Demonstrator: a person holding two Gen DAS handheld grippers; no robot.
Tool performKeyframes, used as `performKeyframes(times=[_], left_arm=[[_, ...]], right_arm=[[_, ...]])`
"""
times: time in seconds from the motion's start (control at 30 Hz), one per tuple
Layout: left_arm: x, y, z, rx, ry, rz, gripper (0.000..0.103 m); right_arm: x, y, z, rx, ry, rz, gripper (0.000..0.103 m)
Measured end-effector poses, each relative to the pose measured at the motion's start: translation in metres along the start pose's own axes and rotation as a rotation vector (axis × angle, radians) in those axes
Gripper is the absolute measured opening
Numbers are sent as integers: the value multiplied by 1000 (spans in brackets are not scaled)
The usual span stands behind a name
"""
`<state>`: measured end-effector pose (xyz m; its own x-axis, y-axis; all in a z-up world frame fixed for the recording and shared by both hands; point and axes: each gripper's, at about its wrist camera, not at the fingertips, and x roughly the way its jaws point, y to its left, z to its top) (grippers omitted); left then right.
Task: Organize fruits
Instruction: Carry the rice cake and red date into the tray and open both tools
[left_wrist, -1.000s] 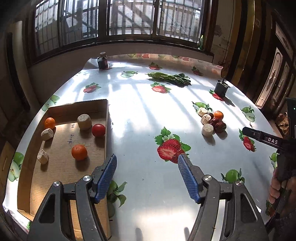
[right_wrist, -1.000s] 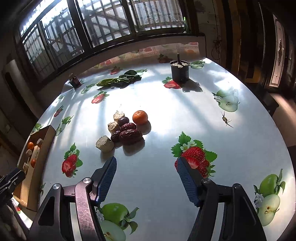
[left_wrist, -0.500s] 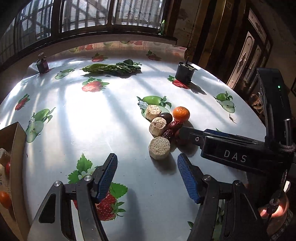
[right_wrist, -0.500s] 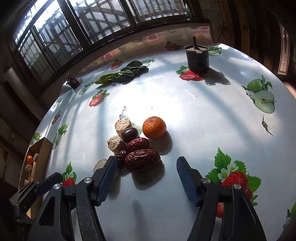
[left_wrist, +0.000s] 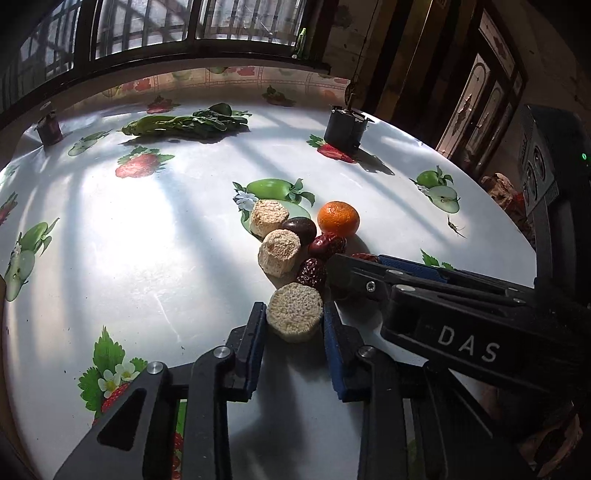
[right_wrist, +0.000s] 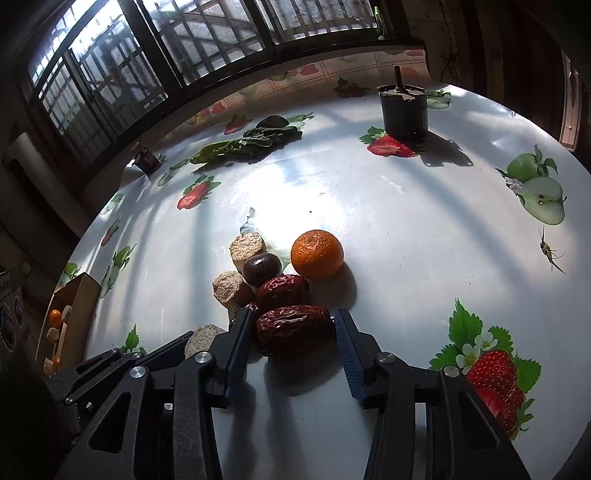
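Observation:
A small heap of food lies on the fruit-print tablecloth (left_wrist: 147, 229): an orange tangerine (left_wrist: 338, 218), a dark plum (left_wrist: 300, 229), several red dates and three beige cork-like chunks. My left gripper (left_wrist: 294, 322) is shut on the nearest beige chunk (left_wrist: 294, 312), which rests on the table. My right gripper (right_wrist: 293, 334) is closed around the nearest red date (right_wrist: 293, 328), which also rests on the table; its left pad touches the date and a thin gap shows at the right pad. The right gripper's arm (left_wrist: 443, 317) crosses the left wrist view.
A cardboard box (right_wrist: 70, 317) holding tangerines and beige chunks stands at the table's left edge. Leafy greens (left_wrist: 184, 123), a black cup (right_wrist: 404, 114) and a small dark jar (left_wrist: 50, 127) stand at the back. A window wall lies behind the table.
Both grippers moved forward to the heap and closed: the left one onto the nearest beige chunk, the right one around the nearest date. Both were wide open before.

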<state>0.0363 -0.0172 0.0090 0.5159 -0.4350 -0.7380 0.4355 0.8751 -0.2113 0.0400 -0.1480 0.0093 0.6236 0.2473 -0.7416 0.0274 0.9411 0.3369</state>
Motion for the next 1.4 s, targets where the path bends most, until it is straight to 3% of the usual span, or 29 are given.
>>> performKeyframes(times=[0.3,0.57,0.73,0.83,1.03,1.2,1.4], left_arm=[[-19,14,-4,-83,-22,4,29],[-106,35,-25,-153,-79,33,29],[-171,88,-53,-260,-134,111,29],[-201,130,-71,-329,-155,215,29],[-226,211,-112,-479,-112,349,29],[-229,244,-129,-527,-83,385,29],[-219,255,-124,-499,-46,375,29]], right_arm=[[-9,-11,-2,52,-24,19,48],[-42,12,-7,0,-60,22,48],[-70,59,-14,-78,-73,87,48],[-78,97,-19,-138,-66,148,49],[-64,183,-37,-271,-7,245,49],[-33,246,-57,-358,68,297,49],[-7,296,-94,-463,143,326,49]])
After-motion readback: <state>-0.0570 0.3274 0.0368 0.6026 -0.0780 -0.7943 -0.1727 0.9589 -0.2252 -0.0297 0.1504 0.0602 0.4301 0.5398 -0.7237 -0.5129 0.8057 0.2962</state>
